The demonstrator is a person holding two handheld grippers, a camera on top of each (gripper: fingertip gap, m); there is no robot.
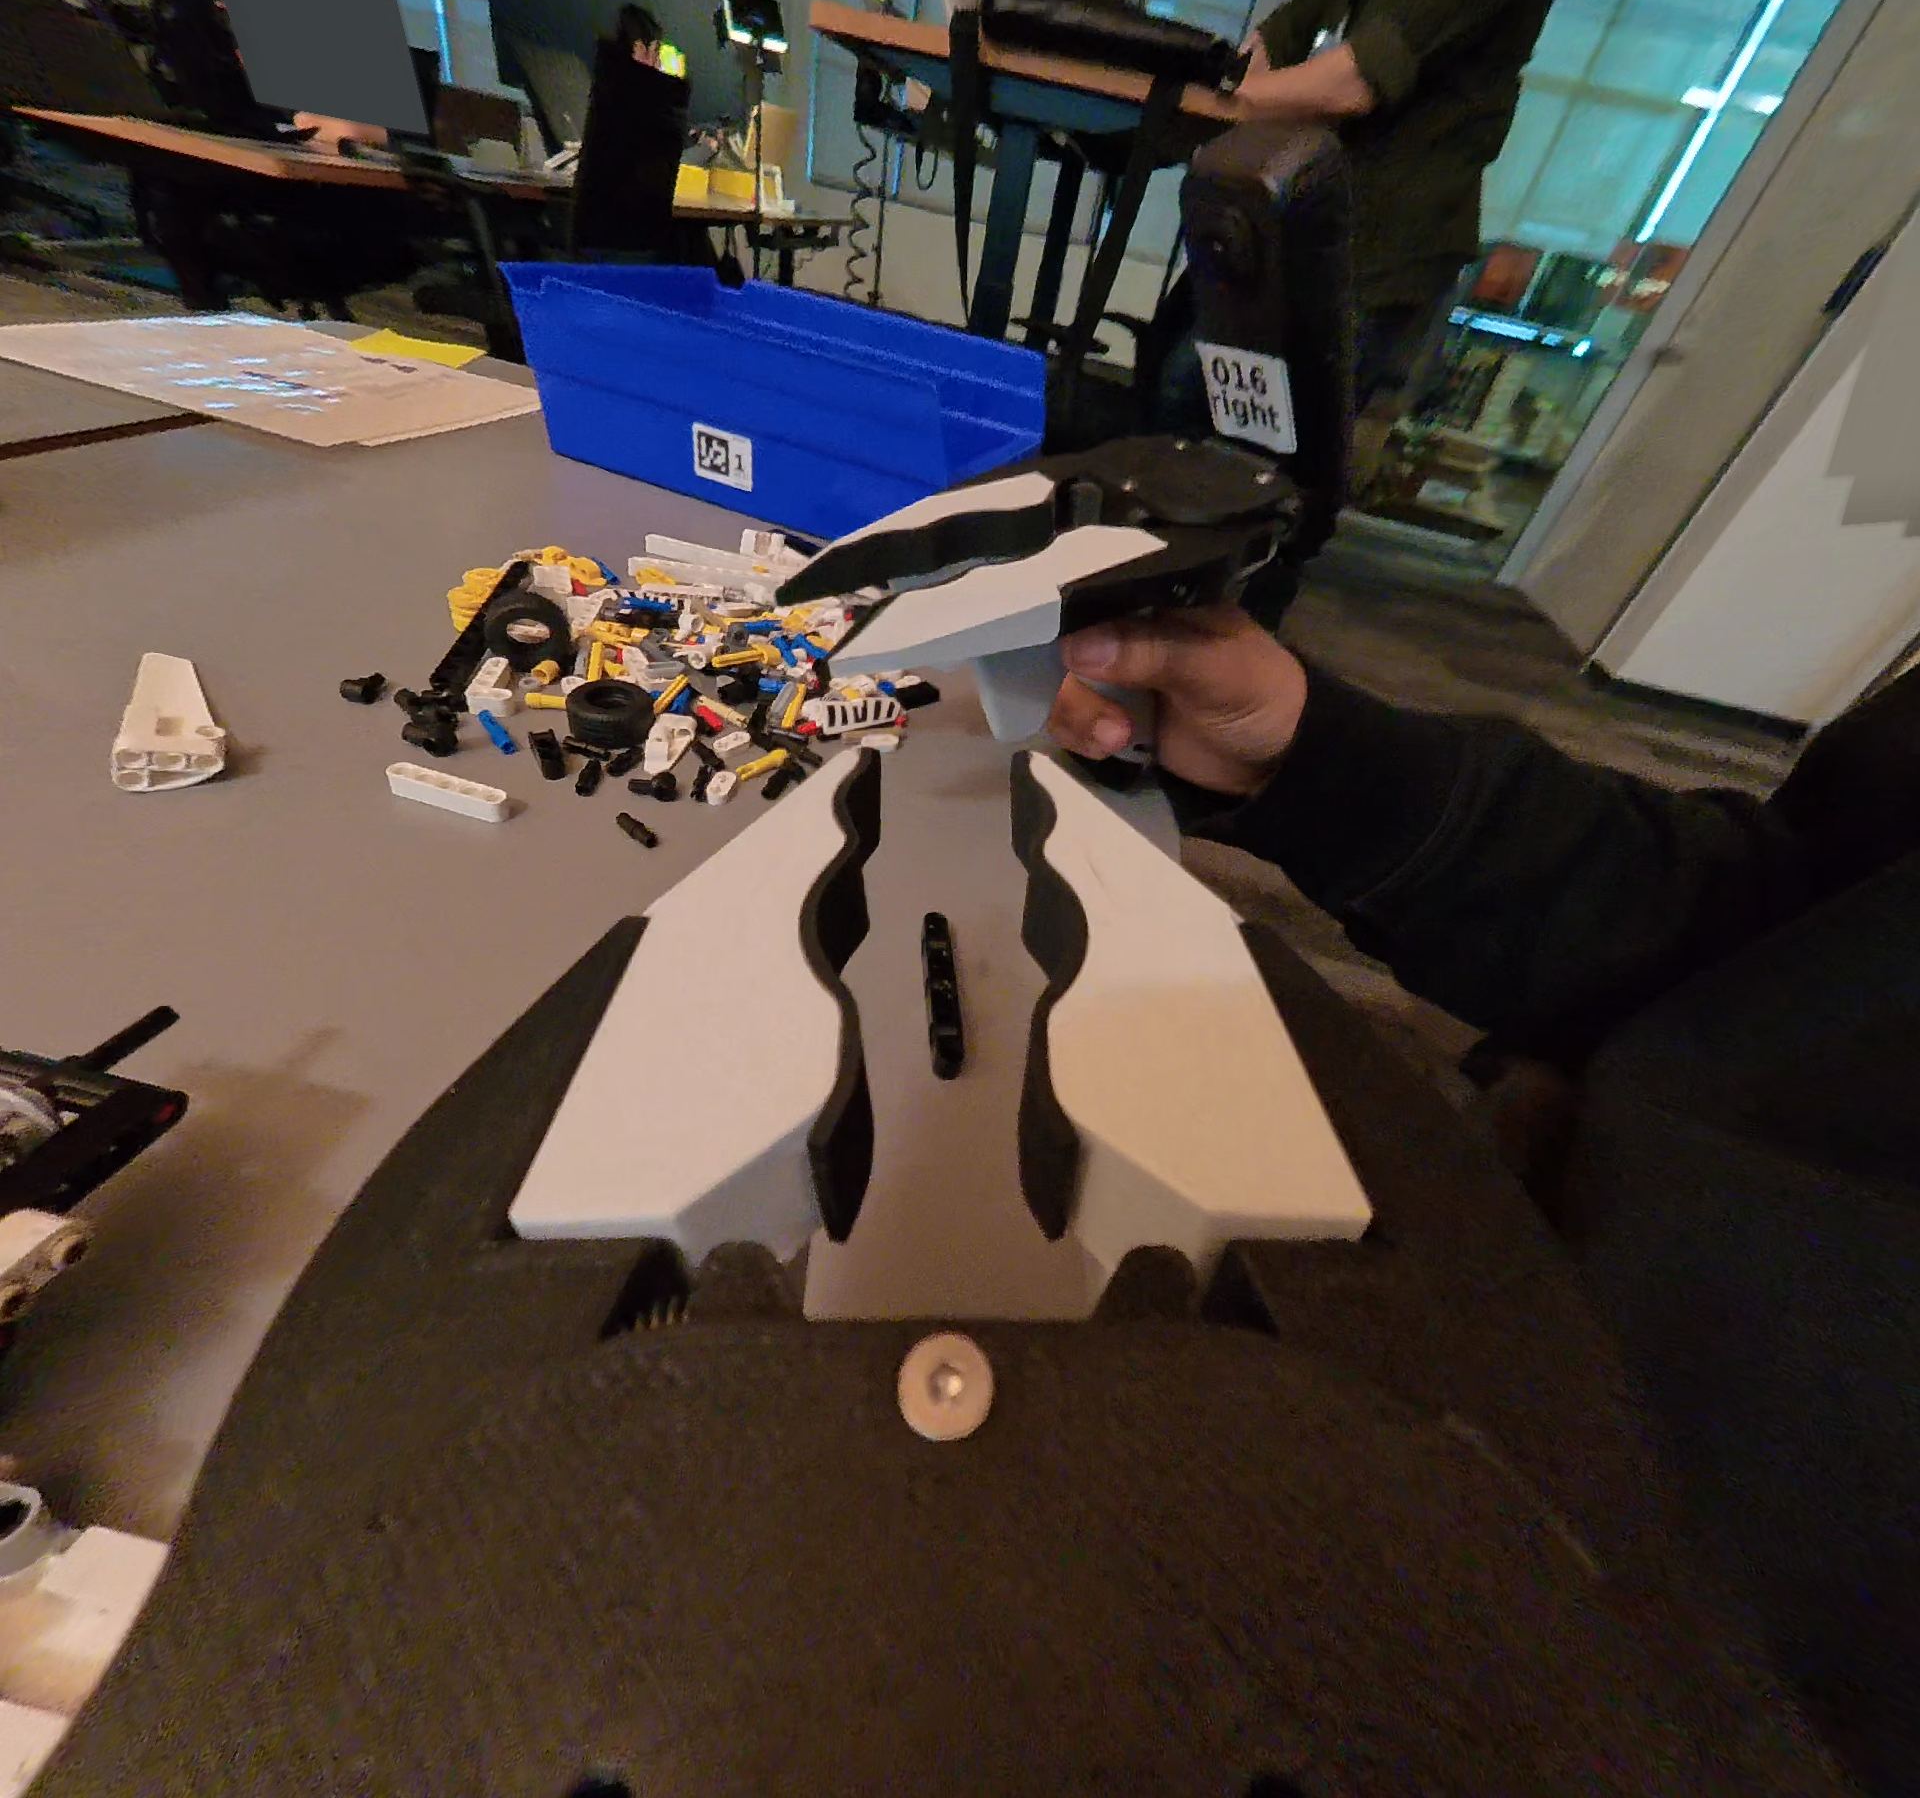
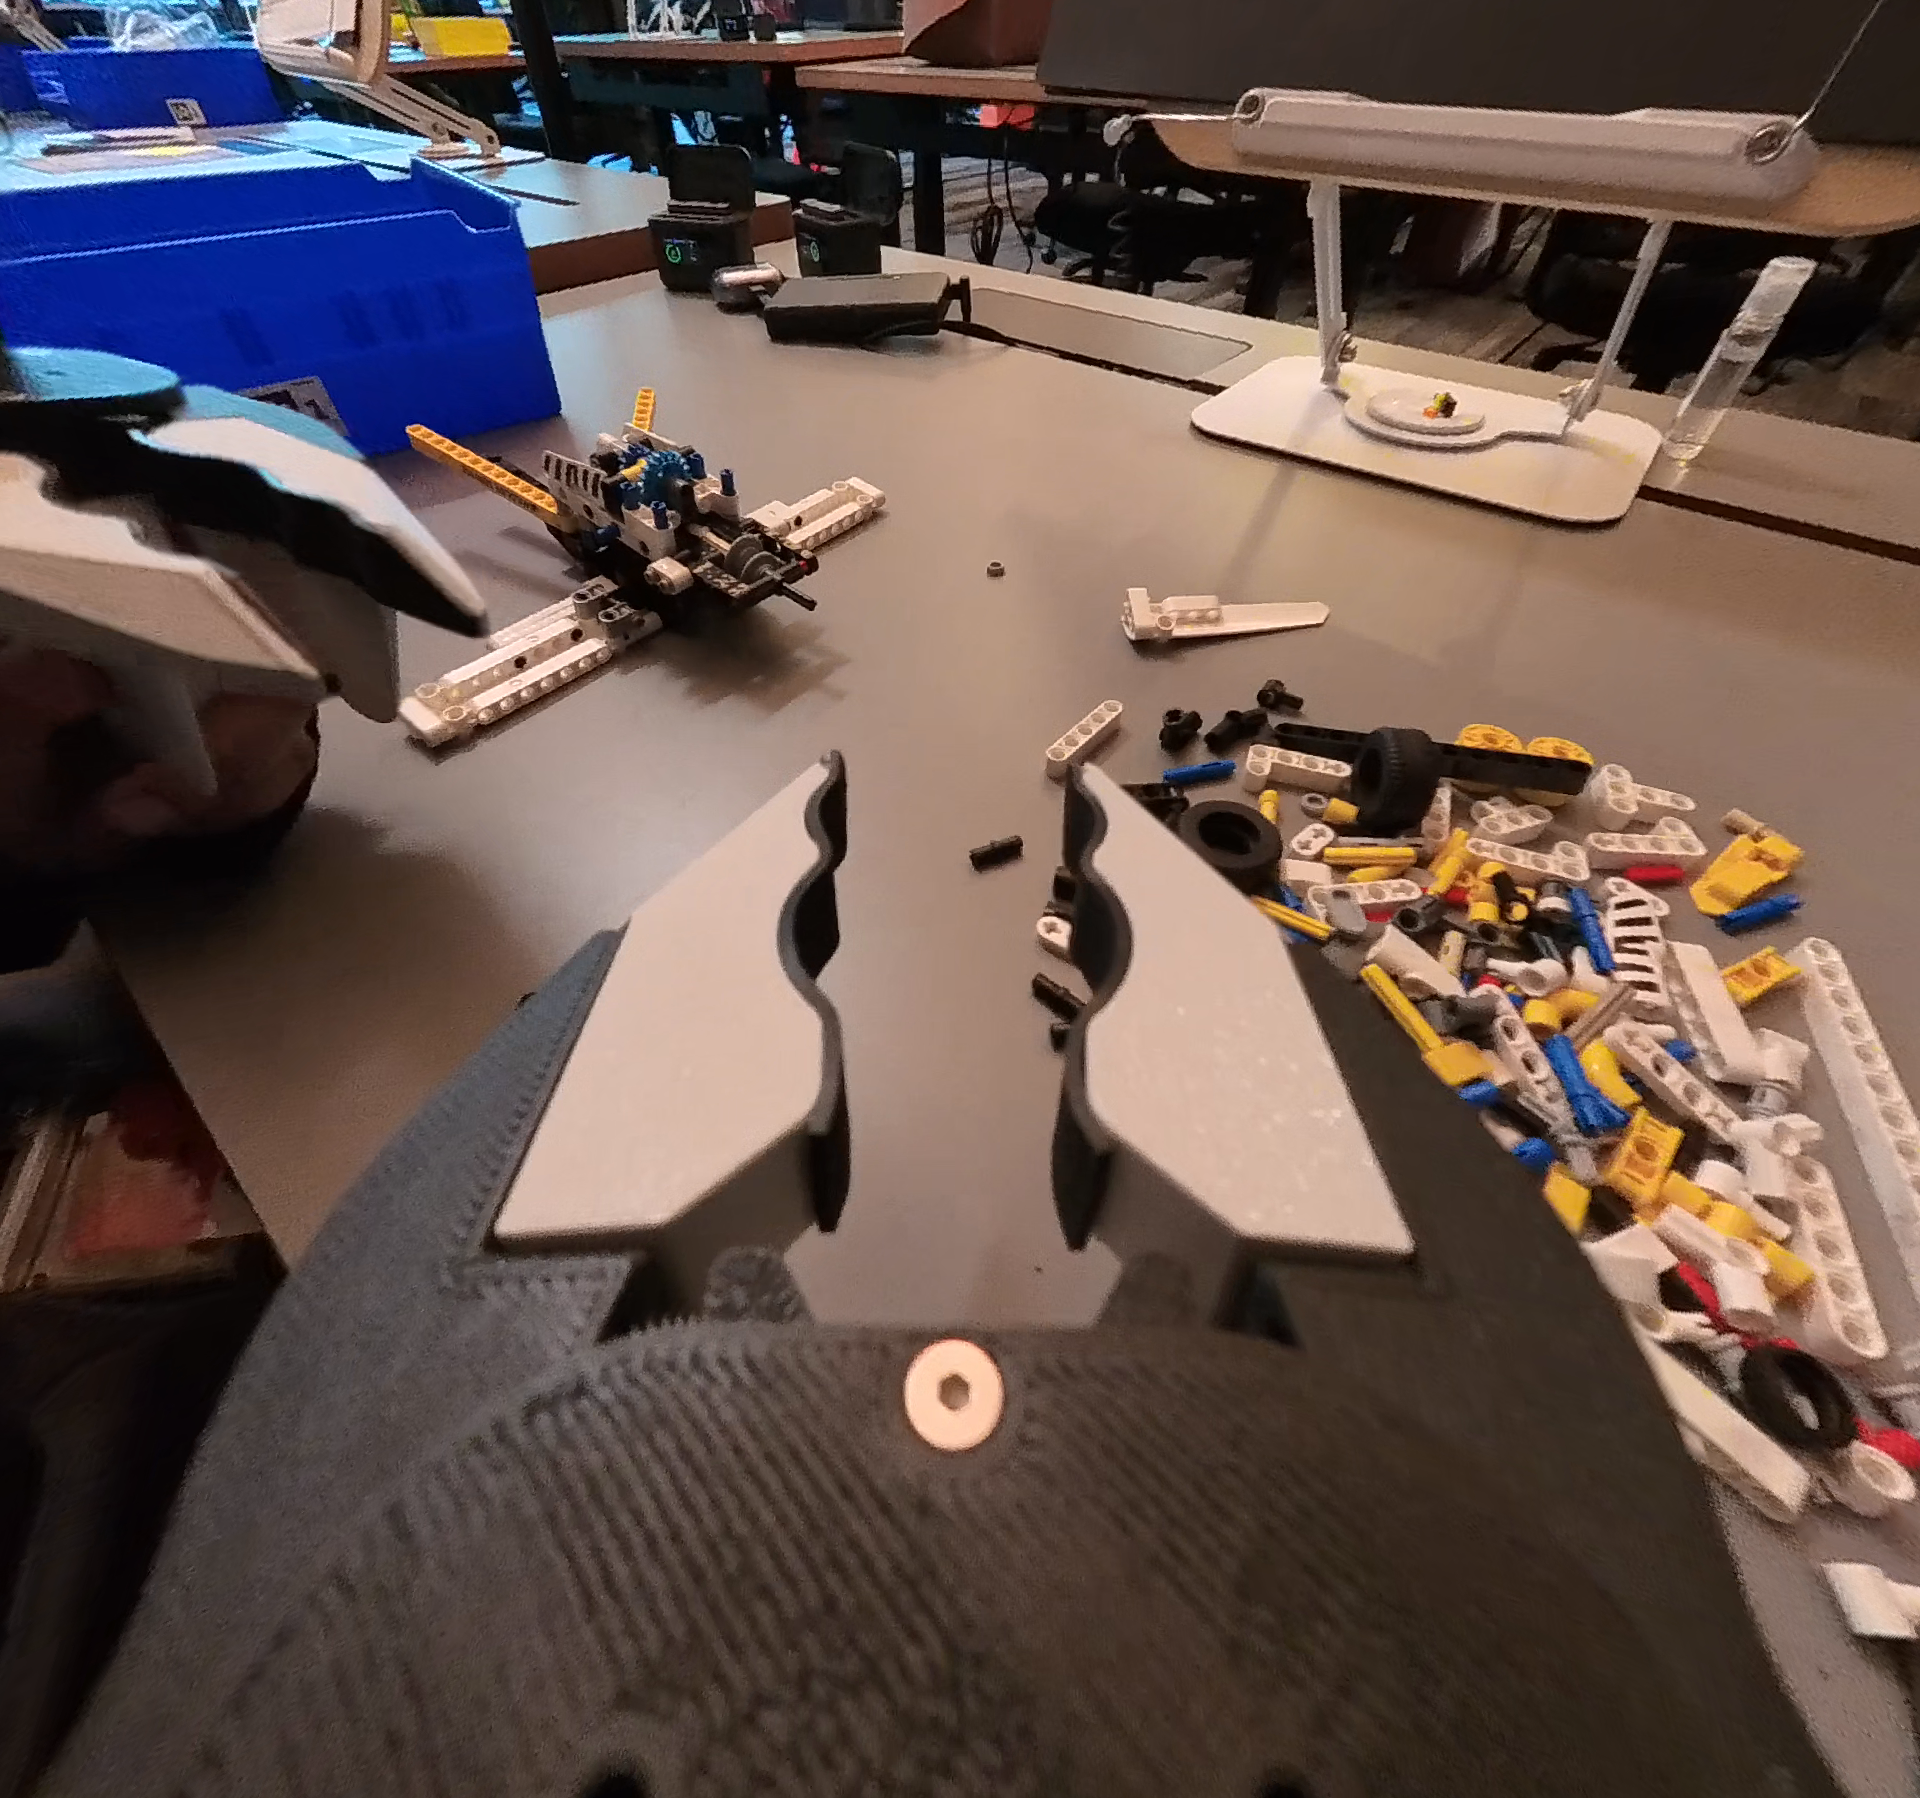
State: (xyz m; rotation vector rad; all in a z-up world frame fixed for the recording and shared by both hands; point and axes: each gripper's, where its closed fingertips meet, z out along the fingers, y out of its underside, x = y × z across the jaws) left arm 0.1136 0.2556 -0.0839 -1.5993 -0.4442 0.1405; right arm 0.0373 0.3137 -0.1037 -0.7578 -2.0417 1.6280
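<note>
**Two open grippers over a table of building pieces**

On the grey table (image 1: pixel 260 917), nearest the left gripper (image 1: pixel 945 761), a short black beam (image 1: pixel 940 995) lies flat between the two fingers, clear of both pads; the jaws stand apart and nothing is gripped. Just past the fingertips spreads a pile of small plastic pieces (image 1: pixel 675 657) (yellow, white, blue, black, with two black tyres among them). A white beam (image 1: pixel 449 792) and a white panel (image 1: pixel 166 725) lie apart to the left of the pile. Behind it stands a blue bin (image 1: pixel 779 377), and sheets of paper (image 1: pixel 270 377) lie farther left.

The right gripper (image 2: pixel 951 772) hangs over the table with its jaws apart and bare. A small black pin (image 2: pixel 995 853) lies on the table between the fingertips, touching neither. The pile runs along its right finger (image 2: pixel 1195 1021). Farther off sits a partly built model (image 2: pixel 665 522) with white and yellow beams, and the left gripper shows at the left edge, held in a hand (image 2: pixel 125 772). At the back stands a white lamp base (image 2: pixel 1507 470).

In the left wrist view the right gripper hovers above the pile's near edge, in a hand (image 1: pixel 1184 699) with a dark sleeve.
</note>
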